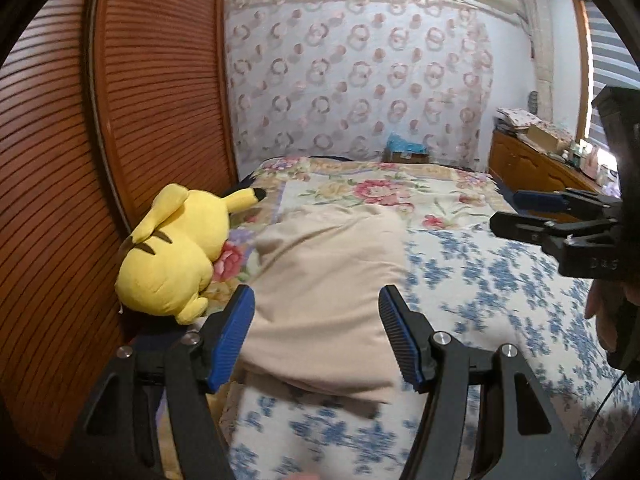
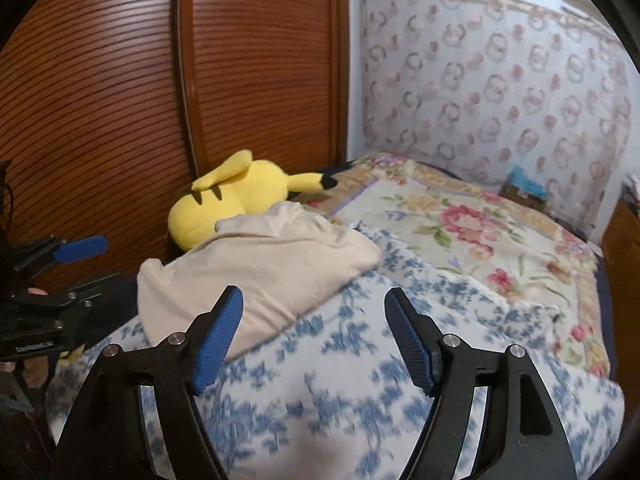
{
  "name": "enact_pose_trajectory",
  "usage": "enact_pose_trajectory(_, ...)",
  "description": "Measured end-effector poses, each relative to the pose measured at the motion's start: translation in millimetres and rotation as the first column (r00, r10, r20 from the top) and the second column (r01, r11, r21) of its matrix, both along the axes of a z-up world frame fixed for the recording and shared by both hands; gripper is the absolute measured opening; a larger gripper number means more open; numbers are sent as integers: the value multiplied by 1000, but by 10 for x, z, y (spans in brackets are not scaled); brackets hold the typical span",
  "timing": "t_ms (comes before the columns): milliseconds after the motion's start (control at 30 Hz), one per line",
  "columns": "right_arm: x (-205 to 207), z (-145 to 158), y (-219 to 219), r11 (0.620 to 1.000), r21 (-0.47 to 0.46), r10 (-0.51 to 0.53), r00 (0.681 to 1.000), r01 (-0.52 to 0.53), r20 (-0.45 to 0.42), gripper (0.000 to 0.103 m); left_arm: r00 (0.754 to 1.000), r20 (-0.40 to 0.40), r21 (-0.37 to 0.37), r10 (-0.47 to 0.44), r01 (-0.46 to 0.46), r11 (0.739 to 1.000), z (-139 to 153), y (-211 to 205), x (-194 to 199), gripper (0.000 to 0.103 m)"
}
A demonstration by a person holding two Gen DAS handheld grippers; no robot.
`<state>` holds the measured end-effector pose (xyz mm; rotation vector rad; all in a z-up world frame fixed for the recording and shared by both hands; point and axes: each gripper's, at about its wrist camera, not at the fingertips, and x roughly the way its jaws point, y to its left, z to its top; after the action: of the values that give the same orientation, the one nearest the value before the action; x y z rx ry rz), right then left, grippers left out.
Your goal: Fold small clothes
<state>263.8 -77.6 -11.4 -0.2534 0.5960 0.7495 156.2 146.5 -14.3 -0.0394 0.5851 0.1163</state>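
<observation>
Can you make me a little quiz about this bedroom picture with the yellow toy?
1. True or false: the left gripper is squeezing the beige folded cloth garment.
2. What does the yellow plush toy with a black-tipped ear lie against: A) window B) brown slatted wooden wardrobe door C) lamp?
3. What colour are the flowers on the white bedspread under the garment?

Key: 1 false, both grippers are open; 2 B; 3 blue.

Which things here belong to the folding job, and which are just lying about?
Job:
- beige garment, on the bed
- left gripper, open, empty
- right gripper, open, empty

Lying about:
- yellow plush, beside the garment
- blue-flowered cover
- floral blanket
- wooden wardrobe
- dresser with clutter
</observation>
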Motion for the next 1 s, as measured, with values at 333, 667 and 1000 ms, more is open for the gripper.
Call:
enact_pose_trajectory(333, -592, 153, -1011, 977, 59, -205, 978, 203, 36, 76, 992, 18, -23, -129, 129, 991, 115, -718, -179, 65)
enact_pose_trajectory(667, -1090, 352, -1822, 912, 87, -409, 907, 401, 100, 76, 974, 76, -25, -215, 218, 976, 395, -1229, -412, 65)
enact_pose_trajectory(1000, -1391, 546, -2296, 878, 146, -474, 872, 457, 123, 76, 968, 96, -15, -232, 235, 972, 637, -1464, -518, 65)
